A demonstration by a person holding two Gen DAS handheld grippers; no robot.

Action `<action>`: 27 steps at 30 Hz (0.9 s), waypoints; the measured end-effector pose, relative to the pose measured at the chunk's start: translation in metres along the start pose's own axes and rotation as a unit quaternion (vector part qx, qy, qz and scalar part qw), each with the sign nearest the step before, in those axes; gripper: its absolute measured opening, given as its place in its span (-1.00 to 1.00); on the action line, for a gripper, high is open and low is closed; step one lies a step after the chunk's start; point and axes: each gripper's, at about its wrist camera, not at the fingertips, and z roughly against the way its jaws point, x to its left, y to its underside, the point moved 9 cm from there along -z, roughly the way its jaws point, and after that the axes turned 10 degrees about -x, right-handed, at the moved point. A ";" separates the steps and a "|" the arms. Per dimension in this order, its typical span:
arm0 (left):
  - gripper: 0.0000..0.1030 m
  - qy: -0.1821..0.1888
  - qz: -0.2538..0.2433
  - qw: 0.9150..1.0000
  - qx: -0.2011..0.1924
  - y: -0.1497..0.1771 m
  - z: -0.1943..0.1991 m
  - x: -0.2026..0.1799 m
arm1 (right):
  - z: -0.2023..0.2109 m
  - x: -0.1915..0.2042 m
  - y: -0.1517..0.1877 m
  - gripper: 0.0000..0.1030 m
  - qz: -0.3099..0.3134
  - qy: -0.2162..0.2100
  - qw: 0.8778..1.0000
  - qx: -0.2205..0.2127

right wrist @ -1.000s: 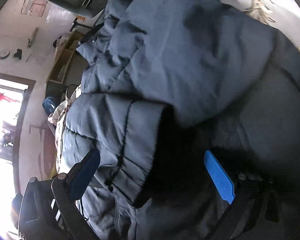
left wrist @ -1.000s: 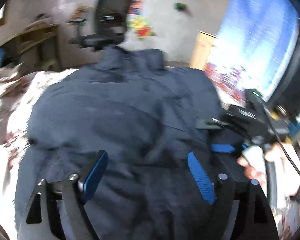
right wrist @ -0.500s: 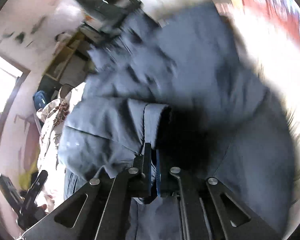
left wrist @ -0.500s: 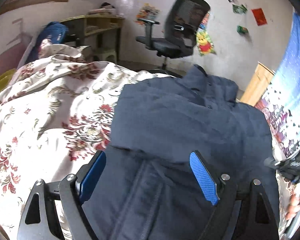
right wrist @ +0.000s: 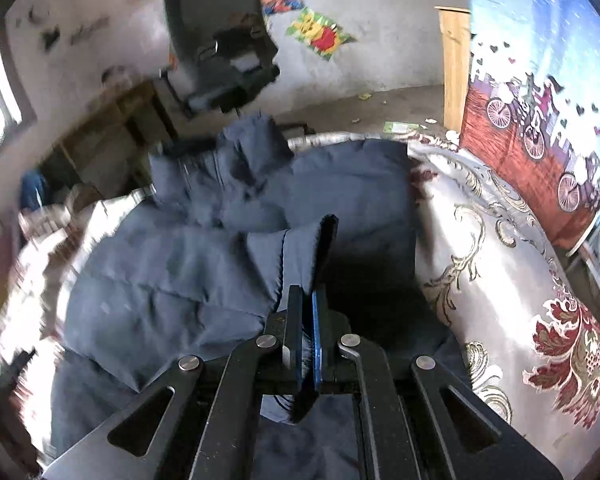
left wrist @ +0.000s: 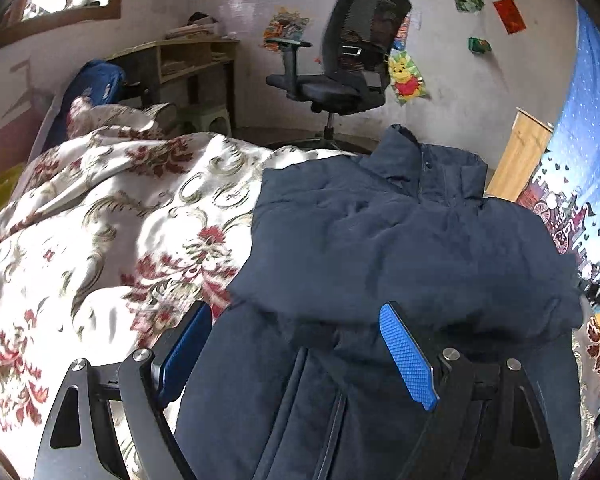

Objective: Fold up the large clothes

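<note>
Having snapped together since a second ago, right gripper [right wrist: 307,312] now pinching the dark cuff [right wrist: 327,240] of the navy jacket [left wrist: 400,248] between its blue pads and lifting that sleeve above the body — left gripper [left wrist: 296,354] hovering with jaws wide apart over the jacket's lower front, gripping nothing. Lying spread on the floral bedspread [left wrist: 100,220], collar pointing toward the office chair [left wrist: 352,60].

A bed [left wrist: 100,240] with a floral cover carries a navy padded jacket [left wrist: 400,248].
</note>
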 end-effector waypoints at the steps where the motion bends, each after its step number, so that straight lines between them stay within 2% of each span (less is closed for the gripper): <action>1: 0.64 0.007 -0.006 1.000 -0.005 -0.003 -0.004 -0.005 | -0.003 -0.001 0.002 -0.85 0.005 0.007 1.000 0.005; 2: 0.64 0.012 -0.012 1.000 -0.009 -0.005 -0.006 -0.010 | -0.004 -0.002 0.004 -0.82 0.012 0.018 1.000 0.005; 4: 0.64 0.023 -0.033 0.999 -0.018 -0.010 -0.013 -0.023 | -0.005 0.000 -0.001 -0.64 0.033 0.030 0.999 -0.008; 6: 0.64 0.031 -0.054 0.998 -0.022 -0.013 -0.022 -0.036 | -0.001 0.008 -0.008 0.14 0.052 0.027 0.998 -0.034; 7: 0.64 0.034 -0.061 0.997 -0.023 -0.014 -0.028 -0.042 | 0.001 0.015 -0.013 0.25 0.063 0.021 0.996 -0.053; 9: 0.64 0.042 -0.062 0.997 -0.020 -0.013 -0.038 -0.053 | 0.000 0.031 -0.016 0.26 0.088 0.004 0.994 -0.069; 12: 0.64 0.052 -0.053 0.997 -0.004 -0.008 -0.056 -0.067 | -0.012 0.055 -0.007 0.26 0.125 -0.036 0.990 -0.052; 15: 0.65 0.045 -0.065 0.997 0.019 0.004 -0.075 -0.076 | -0.031 0.066 0.011 0.26 0.137 -0.057 0.989 -0.017; 18: 0.78 0.029 -0.088 0.995 0.038 0.019 -0.090 -0.078 | -0.052 0.065 0.027 0.26 0.155 -0.060 0.986 0.010; 21: 0.99 0.030 -0.101 0.994 0.042 0.029 -0.098 -0.079 | -0.060 0.059 0.030 0.28 0.137 -0.086 0.987 0.009; 27: 1.00 0.039 -0.101 0.993 0.035 0.038 -0.102 -0.078 | -0.064 0.055 0.037 0.29 0.135 -0.101 0.986 -0.016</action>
